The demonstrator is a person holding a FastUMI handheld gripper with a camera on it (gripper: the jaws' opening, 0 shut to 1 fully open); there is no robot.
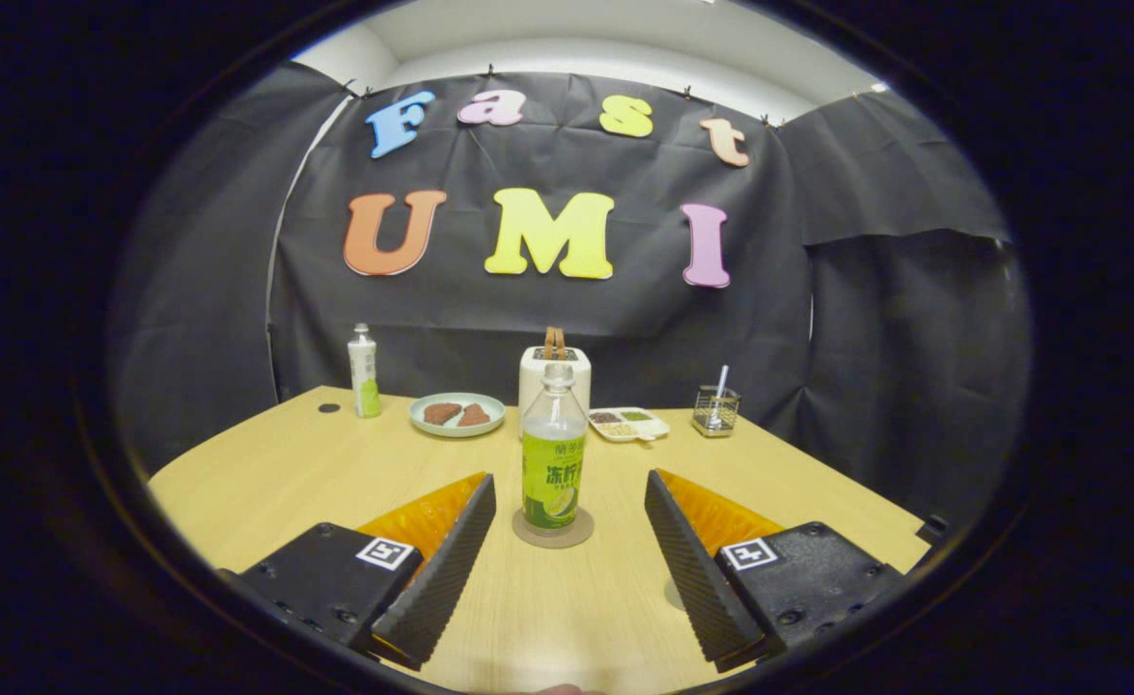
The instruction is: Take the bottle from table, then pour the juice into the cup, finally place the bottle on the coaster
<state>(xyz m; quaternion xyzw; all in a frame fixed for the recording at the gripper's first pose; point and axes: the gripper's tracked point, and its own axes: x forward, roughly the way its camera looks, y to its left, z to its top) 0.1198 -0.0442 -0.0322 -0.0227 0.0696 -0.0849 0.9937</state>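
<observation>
a pale wood-grain table is shown, enclosed at the back and sides by a booth wall of black cloth, above which a strip of white ceiling is seen. the bottle is set upright on the coaster, a thin round disc of brownish, cork-like material; both are placed just ahead of the fingers and centred on the gap between them. the bottle is of clear plastic, capped, with a rounded shoulder and a green wrap label; its upper part appears clear and colourless. the gripper is held wide open, with nothing grasped; its fingertips are kept apart from the bottle on either side, and ribbed, saw-toothed pads are presented on their inner faces. beyond the bottle, a white toaster with two brown slices in its slot is seen. to the left of it, a pale green round plate bearing two brown pieces is laid, and further left a second, smaller bottle is stood near a dark hole in the tabletop. to the right, a white divided tray and a wire mesh holder containing a utensil are arranged.
</observation>
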